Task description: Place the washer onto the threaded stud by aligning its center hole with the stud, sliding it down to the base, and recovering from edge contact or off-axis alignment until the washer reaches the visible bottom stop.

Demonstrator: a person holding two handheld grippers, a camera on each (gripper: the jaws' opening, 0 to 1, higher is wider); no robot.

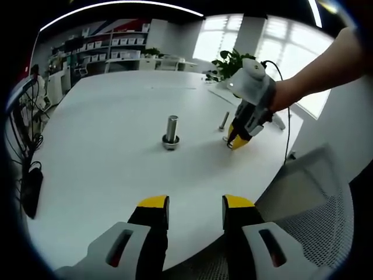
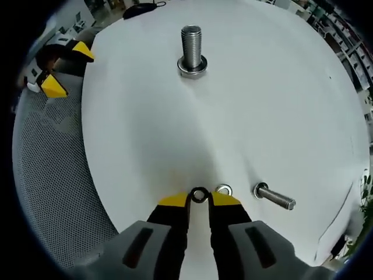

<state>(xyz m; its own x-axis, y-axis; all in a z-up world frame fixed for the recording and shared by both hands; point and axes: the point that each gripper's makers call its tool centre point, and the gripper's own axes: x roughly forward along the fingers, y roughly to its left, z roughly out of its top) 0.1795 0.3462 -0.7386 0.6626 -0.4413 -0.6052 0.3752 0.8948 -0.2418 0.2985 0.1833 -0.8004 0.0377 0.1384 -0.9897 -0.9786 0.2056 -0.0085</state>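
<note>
Washer (image 2: 199, 195): flat on the white tabletop (image 2: 262, 105), right between the tips of the right hand-held gripper (image 2: 199, 199).
Right hand-held gripper: nearly closed around the washer, not lifted.
Stud (image 2: 191, 48): stands upright, straight ahead, well apart.
Left hand-held gripper (image 1: 195, 204): open, holds nothing, farther away.
Nearer hand: right.

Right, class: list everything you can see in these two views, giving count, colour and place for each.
table: one, white, under everything
upright stud: one, metal, mid-table, washer already at its base
lying bolt: one, metal, on its side beside the right gripper
dark washer: one, between the right gripper's tips
silver washer: one, flat on the table next to the dark washer
mesh chair: one, grey, at the table edge
plant: one, green, by the windows
left gripper: yellow tips, open, over the near table edge
right gripper: yellow tips, on the dark washer
</note>
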